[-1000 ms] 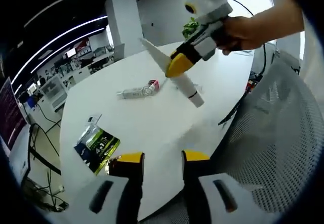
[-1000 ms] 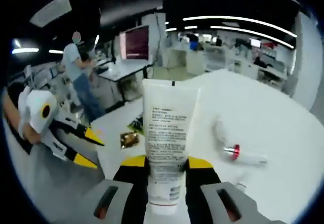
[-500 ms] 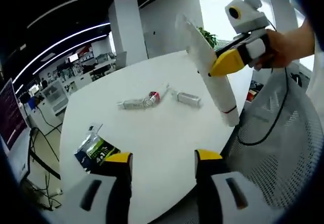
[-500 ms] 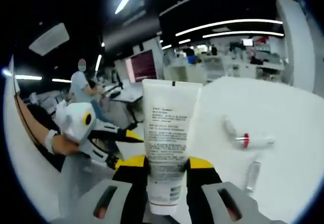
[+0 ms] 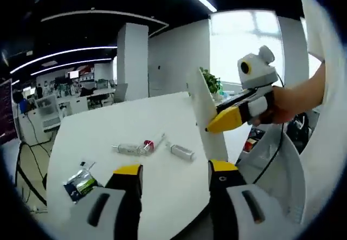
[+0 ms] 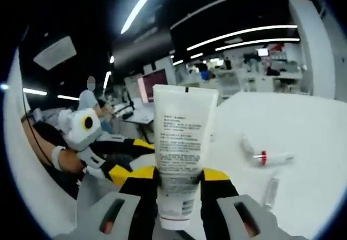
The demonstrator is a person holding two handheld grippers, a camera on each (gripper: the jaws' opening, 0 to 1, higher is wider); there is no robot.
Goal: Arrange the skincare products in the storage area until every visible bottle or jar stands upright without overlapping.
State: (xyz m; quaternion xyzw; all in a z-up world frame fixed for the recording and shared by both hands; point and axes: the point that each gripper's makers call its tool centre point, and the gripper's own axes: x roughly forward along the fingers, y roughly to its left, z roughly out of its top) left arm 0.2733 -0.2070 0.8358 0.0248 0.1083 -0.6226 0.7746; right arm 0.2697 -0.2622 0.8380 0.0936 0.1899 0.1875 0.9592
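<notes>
My right gripper point(image 6: 179, 177) is shut on a white squeeze tube point(image 6: 181, 142) with small print, held upright with its flat crimped end up. In the left gripper view that tube point(image 5: 203, 118) stands near the table's right edge with the right gripper point(image 5: 230, 120) clamped on it. My left gripper point(image 5: 174, 172) is open with nothing between its yellow-tipped jaws; it shows at the left of the right gripper view point(image 6: 122, 167). On the white table point(image 5: 108, 126) lie a tube with a red cap point(image 5: 140, 147) and a small silver tube point(image 5: 180, 151).
A green and blue sachet point(image 5: 80, 184) lies near the table's left edge. A white mesh chair point(image 5: 276, 180) stands at the right. A potted plant point(image 5: 210, 82) sits at the table's far side. A person point(image 6: 91, 96) stands at desks in the background.
Both views have tilted up and pulled back. The right gripper has brought the white tube from slanted to nearly upright and lower, closer to the table's edge. The left gripper stays open.
</notes>
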